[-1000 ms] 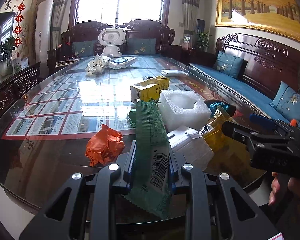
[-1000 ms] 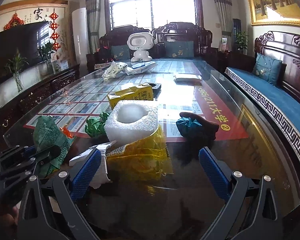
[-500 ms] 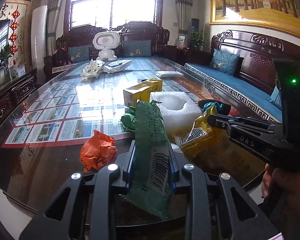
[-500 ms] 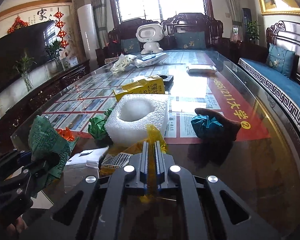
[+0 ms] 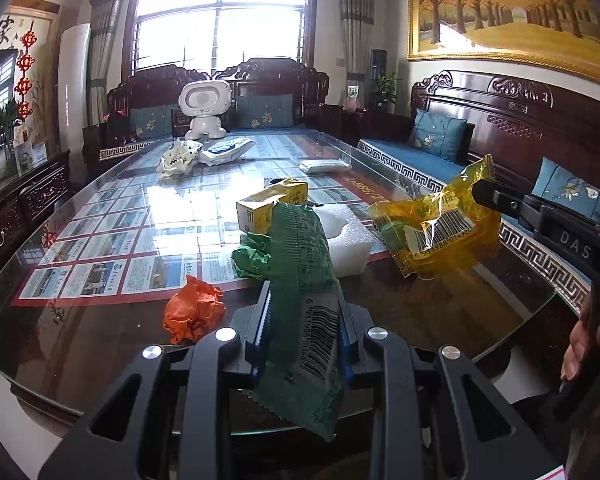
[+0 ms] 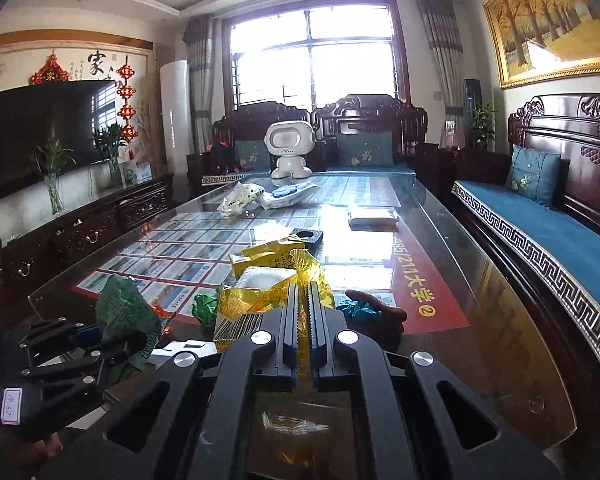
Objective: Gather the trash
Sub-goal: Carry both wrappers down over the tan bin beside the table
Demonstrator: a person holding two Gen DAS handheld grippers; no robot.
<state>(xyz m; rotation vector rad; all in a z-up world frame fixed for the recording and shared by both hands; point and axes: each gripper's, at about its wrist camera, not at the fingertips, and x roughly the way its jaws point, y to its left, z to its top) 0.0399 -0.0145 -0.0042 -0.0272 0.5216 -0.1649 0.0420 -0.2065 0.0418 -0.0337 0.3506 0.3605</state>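
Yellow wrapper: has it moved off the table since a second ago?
Yes. The yellow wrapper has come up off the glass table in the right gripper; it now hangs above and right of the white foam block.

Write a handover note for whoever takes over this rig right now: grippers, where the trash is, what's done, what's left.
Left gripper: shut on the green wrapper.
Right gripper: shut on the yellow wrapper, held up off the glass table.
Done: two wrappers in hand; no bin shows in either view.
Left on the table: orange crumpled paper, green crumpled paper, white foam block, yellow carton, teal crumpled paper, white paper near the edge, and more wrappers at the far end.
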